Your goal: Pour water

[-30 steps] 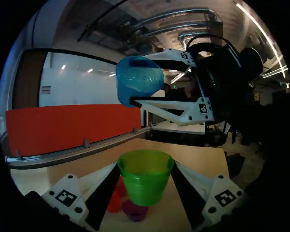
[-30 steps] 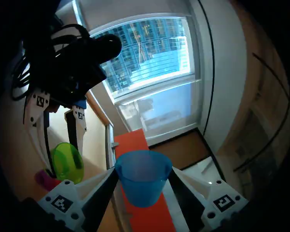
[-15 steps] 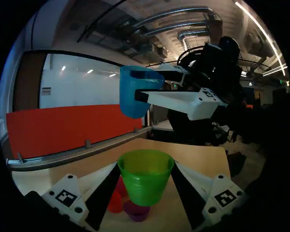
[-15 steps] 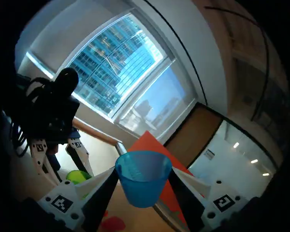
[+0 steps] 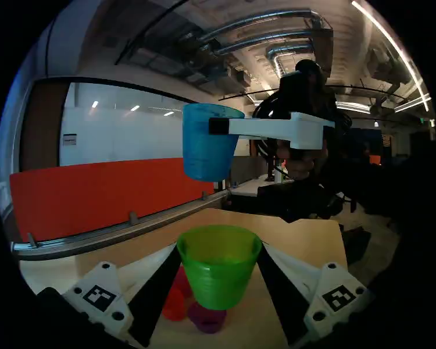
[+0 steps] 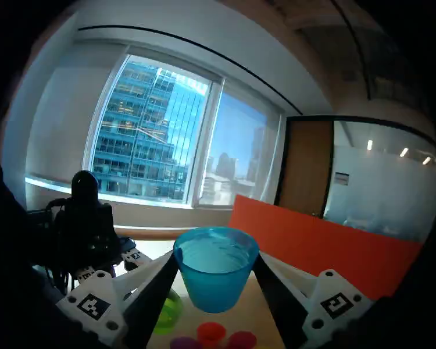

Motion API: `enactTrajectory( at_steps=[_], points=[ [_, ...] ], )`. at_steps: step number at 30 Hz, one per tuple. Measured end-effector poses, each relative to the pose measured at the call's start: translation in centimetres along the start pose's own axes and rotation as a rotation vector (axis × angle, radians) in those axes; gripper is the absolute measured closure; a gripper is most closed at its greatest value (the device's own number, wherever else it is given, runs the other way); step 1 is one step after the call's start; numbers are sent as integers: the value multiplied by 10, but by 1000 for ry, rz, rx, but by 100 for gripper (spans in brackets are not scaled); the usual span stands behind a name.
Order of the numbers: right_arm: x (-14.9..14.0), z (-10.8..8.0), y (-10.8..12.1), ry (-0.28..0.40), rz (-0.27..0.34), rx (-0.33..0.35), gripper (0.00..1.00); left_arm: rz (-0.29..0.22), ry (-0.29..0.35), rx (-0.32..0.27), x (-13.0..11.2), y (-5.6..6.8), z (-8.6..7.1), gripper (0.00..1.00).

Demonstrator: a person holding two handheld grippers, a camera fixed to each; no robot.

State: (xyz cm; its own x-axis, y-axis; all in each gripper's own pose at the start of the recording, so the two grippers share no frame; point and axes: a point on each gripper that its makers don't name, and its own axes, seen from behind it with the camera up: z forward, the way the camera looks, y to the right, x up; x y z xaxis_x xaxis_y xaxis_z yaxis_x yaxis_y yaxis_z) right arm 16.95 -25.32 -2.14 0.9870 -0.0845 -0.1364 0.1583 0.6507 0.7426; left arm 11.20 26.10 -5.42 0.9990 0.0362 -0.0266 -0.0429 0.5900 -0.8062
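My left gripper (image 5: pixel 218 256) is shut on a green cup (image 5: pixel 219 276), held upright just above the wooden table (image 5: pixel 293 238). Higher up and farther off, a blue cup (image 5: pixel 208 142) stands upright in my right gripper (image 5: pixel 218 127), which a hand (image 5: pixel 302 166) holds level. In the right gripper view the blue cup (image 6: pixel 215 278) sits between my right gripper's (image 6: pixel 216 262) fingers, with the green cup (image 6: pixel 170 311) low on the left below it. I cannot tell whether either cup holds water.
Small red (image 5: pixel 174 302) and purple (image 5: pixel 206 319) cups stand on the table under the green cup; red (image 6: pixel 211 333) and purple (image 6: pixel 186 343) ones show in the right gripper view too. An orange partition (image 5: pixel 102 192) with a metal rail (image 5: pixel 119 224) borders the table. Windows (image 6: pixel 160 145) lie beyond.
The blue cup, tipped on its side a second ago, has swung back upright as my right gripper rolled level. The green cup and my left gripper have stayed put.
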Motion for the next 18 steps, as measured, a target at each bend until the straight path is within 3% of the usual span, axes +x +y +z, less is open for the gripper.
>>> enactTrajectory(
  at_steps=[3,11,18],
  points=[
    [0,-2,-1,-3,30,11,10,1,0,2,1,-1,0,13],
    [-6,-5,-1,-20,35,18,10,3,-4,11,1,-4,-1,13],
    [-20,-15,12,-40,40,-8,10,15,-18,42,-1,-15,-9,13]
  ],
)
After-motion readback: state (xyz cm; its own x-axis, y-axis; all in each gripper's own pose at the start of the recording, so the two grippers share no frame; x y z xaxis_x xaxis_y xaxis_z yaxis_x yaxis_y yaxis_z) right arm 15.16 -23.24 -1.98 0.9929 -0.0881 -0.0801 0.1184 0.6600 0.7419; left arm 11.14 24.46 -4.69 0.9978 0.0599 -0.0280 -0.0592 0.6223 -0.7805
